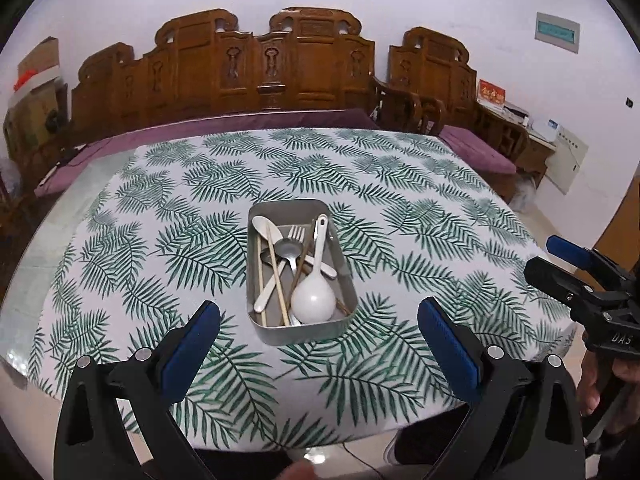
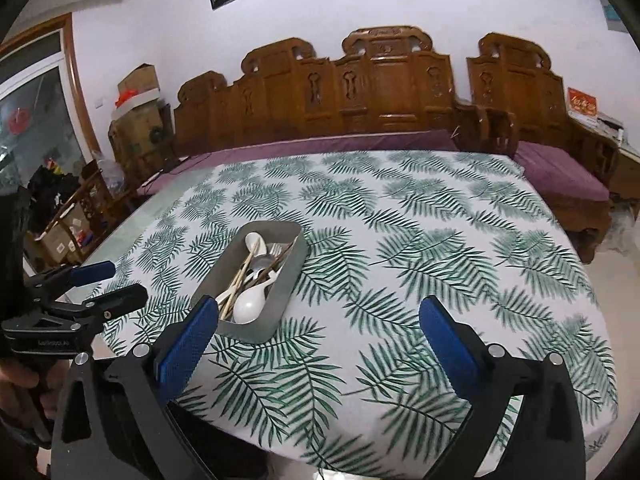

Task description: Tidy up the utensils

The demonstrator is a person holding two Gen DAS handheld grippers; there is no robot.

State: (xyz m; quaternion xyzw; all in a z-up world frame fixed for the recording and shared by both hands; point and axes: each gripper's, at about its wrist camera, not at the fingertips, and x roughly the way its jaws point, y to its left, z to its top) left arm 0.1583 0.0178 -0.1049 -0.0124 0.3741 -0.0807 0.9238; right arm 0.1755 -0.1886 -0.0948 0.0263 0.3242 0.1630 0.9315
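Left gripper [image 1: 319,344]: I see my left fingers [image 1: 195,340] spread wide apart with nothing between them. They hang over the near edge of the tabletop [image 1: 460,184], pointing at the tray.
Right gripper [image 2: 318,342]: my right fingers [image 2: 448,344] are spread wide too, and they hold nothing. They hang over the near edge of the tabletop, with the tray off to the left of them. In the left wrist view this gripper shows at the right side, with a hand [image 1: 612,380] around its handle.
Tray [image 1: 264,220]: a grey metal tray sits on the leaf-print cloth, about in the middle of the tabletop and closer to the near edge than the far edge.
Utensils: they all lie in the tray, crossed over each other. I can see a big white spoon [image 1: 314,300] with its bowl at the near end, a smaller white spoon [image 1: 264,226] with its bowl at the far end, light chopsticks [image 1: 278,276], a metal fork [image 1: 295,240] and a metal spoon [image 1: 289,249].
Cloth: nothing else lies on it around the tray.
Behind the tabletop: a carved wooden bench [image 1: 256,72] with a purple cushion stands along the far edge.
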